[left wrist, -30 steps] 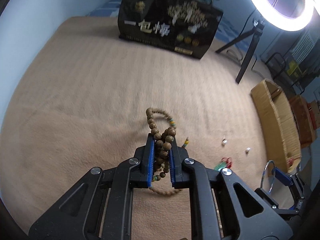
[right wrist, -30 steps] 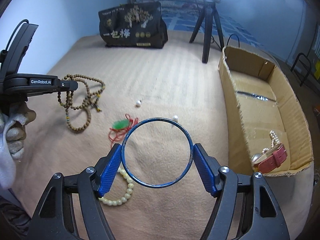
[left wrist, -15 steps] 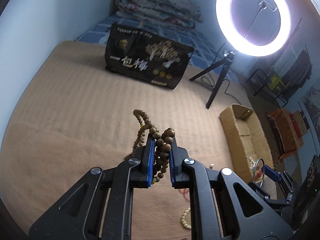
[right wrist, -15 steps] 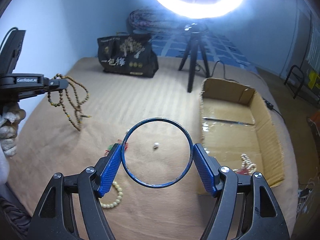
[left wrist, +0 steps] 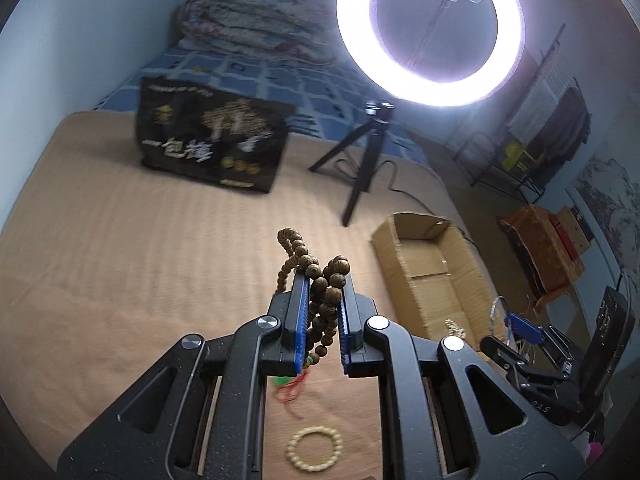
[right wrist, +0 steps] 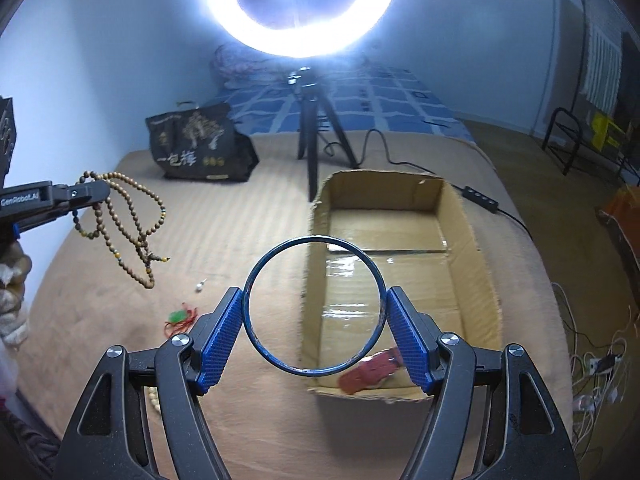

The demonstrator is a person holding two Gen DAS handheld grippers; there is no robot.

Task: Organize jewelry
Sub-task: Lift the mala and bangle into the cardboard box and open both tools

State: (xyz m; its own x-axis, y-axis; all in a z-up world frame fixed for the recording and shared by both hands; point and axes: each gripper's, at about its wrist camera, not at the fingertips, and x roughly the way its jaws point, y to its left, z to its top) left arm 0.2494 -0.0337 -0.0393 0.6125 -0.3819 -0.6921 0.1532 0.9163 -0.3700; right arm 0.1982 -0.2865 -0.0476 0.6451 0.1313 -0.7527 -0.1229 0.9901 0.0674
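My left gripper (left wrist: 323, 280) is shut on a string of brown wooden beads (left wrist: 320, 276), lifted off the tan bed cover. From the right wrist view the same beads (right wrist: 128, 224) dangle in loops from the left gripper (right wrist: 102, 191) at the far left. My right gripper (right wrist: 315, 308) is shut on a thin blue bangle (right wrist: 315, 369), clamped upright between the blue pads above the near left edge of the cardboard box (right wrist: 472, 240). The box (left wrist: 434, 276) holds a red watch strap (right wrist: 372, 372) and pearls (left wrist: 454, 326).
On the cover lie a cream bead bracelet (left wrist: 315, 449), a green pendant on red cord (right wrist: 180, 316) and a small pearl earring (right wrist: 199, 287). A black bag (right wrist: 200, 148) and a ring light on a tripod (right wrist: 312, 136) stand at the back. Cables (right wrist: 592, 360) lie on the floor at the right.
Both grippers have risen and swung toward the cardboard box. The wooden beads have come off the cover and now hang free. The bangle stays clamped and now sits over the box's near edge.
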